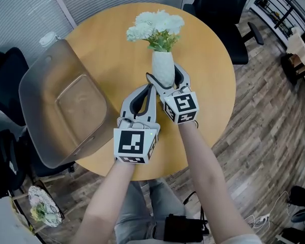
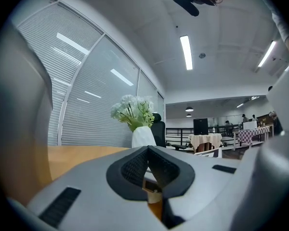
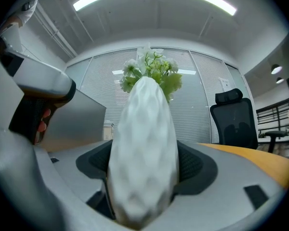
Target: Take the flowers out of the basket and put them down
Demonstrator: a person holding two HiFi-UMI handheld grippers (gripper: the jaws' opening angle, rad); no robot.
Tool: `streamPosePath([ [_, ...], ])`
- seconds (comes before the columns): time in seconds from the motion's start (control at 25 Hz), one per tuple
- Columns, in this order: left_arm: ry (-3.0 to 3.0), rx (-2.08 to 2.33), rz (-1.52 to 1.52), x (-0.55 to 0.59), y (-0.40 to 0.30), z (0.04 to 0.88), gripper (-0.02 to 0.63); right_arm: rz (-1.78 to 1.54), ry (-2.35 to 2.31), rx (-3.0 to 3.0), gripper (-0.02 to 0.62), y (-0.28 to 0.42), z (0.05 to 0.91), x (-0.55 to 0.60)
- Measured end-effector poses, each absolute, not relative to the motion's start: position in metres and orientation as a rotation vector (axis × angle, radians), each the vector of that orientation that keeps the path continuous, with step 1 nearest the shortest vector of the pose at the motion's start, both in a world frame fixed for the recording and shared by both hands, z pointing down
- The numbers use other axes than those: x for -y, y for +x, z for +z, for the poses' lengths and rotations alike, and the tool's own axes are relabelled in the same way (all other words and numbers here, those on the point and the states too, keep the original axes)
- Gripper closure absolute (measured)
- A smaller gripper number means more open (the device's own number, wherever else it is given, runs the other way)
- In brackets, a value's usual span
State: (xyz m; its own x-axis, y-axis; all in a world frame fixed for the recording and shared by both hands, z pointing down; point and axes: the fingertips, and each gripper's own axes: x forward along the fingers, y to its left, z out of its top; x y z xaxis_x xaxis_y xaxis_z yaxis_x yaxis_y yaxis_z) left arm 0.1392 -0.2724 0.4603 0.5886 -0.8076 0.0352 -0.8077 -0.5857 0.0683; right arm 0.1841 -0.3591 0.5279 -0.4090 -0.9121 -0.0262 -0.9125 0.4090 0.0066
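Grips the white vase with the right gripper, pads spread wide and pressed on both sides of its belly. Holds it upright over the middle of the round table, with white flowers and green leaves standing out of its mouth toward the far edge. Cannot tell whether its foot touches the wood. Points the left gripper at the vase from the near left, just beside it, fingers together with nothing between. Shows the grey basket at the table's left edge, well apart from the vase, jutting past the rim
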Motion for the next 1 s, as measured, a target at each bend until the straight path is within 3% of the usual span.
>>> streamPosePath([
  [1.0, 2.698, 1.37, 0.025, 0.285, 0.129, 0.484, 0.601, -0.017, -1.748, -2.683, 0.202, 0.177, 0.551, 0.355],
])
